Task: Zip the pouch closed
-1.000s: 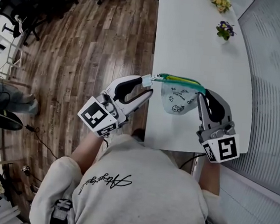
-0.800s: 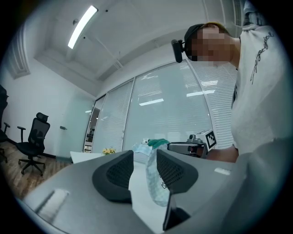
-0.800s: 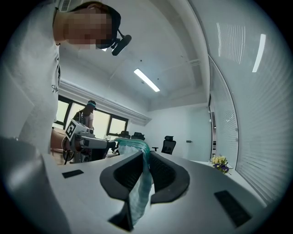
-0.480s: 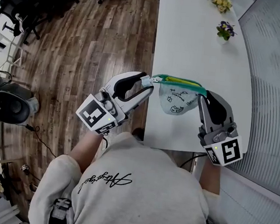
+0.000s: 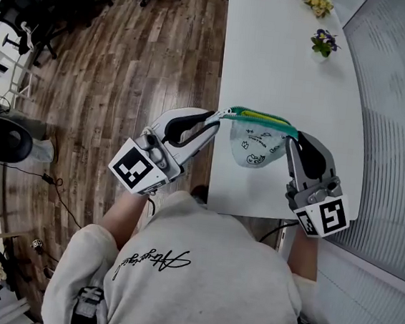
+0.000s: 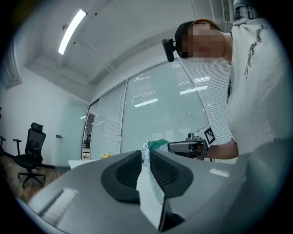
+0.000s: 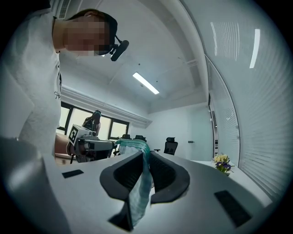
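Left hand-held gripper (image 5: 218,119): my jaws have just been closing, and in the left gripper view they stand pressed on a pale end tab (image 6: 145,161) that runs between the pads. That tab sits at the left end of the pouch (image 5: 254,146).

Right hand-held gripper (image 5: 292,136): jaws pinched on the teal fabric at the pouch's right end. The cloth runs between the pads and out past the tips in the right gripper view.

Pouch: pale body with small dark doodle prints and a teal top edge with a yellow-green zipper (image 5: 262,116) along it. It is stretched between the two grippers and hangs over the near part of the white counter (image 5: 284,66), its left end at the counter's left edge. I cannot tell whether its underside touches the counter, nor how far the zipper is drawn.

Surroundings: at the far end of the counter stand a yellow flower bunch (image 5: 318,1) and, nearer, a purple flower bunch (image 5: 323,42), both well apart from the pouch. Wooden floor (image 5: 126,63) lies left of the counter.
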